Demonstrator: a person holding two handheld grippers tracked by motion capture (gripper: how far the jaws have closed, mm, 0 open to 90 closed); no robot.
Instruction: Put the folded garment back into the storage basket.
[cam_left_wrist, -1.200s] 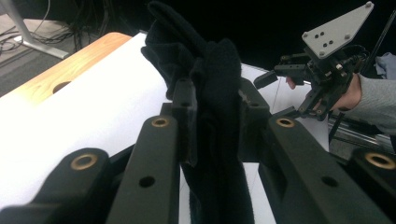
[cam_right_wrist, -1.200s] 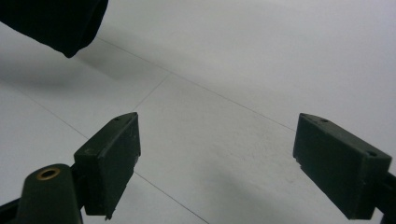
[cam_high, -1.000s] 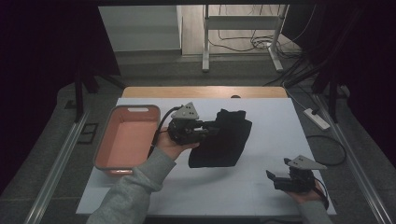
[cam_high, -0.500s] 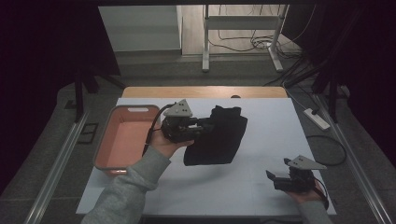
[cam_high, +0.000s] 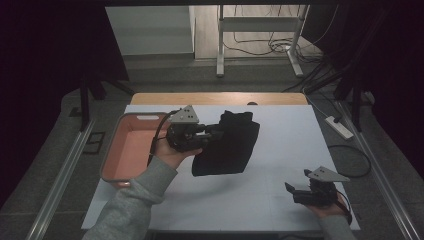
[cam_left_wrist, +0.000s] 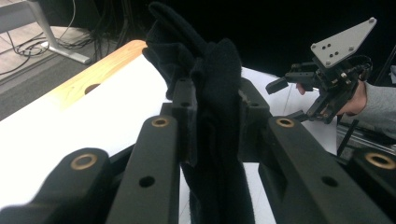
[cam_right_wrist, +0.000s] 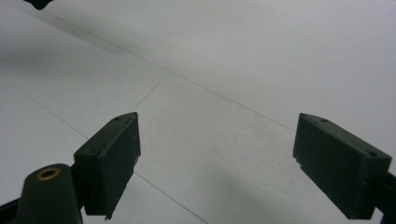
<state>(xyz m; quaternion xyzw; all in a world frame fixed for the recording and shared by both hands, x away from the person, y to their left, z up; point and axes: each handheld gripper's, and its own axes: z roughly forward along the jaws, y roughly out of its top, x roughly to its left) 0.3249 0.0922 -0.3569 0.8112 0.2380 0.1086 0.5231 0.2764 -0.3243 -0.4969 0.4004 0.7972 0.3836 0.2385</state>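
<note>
White table (cam_high: 280, 150): L gripper (cam_high: 209, 134) clamped on black cloth (cam_high: 230, 145), lifting; R gripper (cam_high: 300, 192) jaws apart, idle. Next: carry to pink tray (cam_high: 127, 150).

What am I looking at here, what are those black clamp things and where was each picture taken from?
A person at a white table holds a hand-operated gripper in each hand; there is no robot arm. One picture comes from a camera above the table. The other two come from cameras riding on the grippers, looking along their black jaws. The left gripper has its jaws shut on a black cloth, lifting it beside a pink tray. The right gripper rests near the table's front right corner with its jaws open and nothing between them.
</note>
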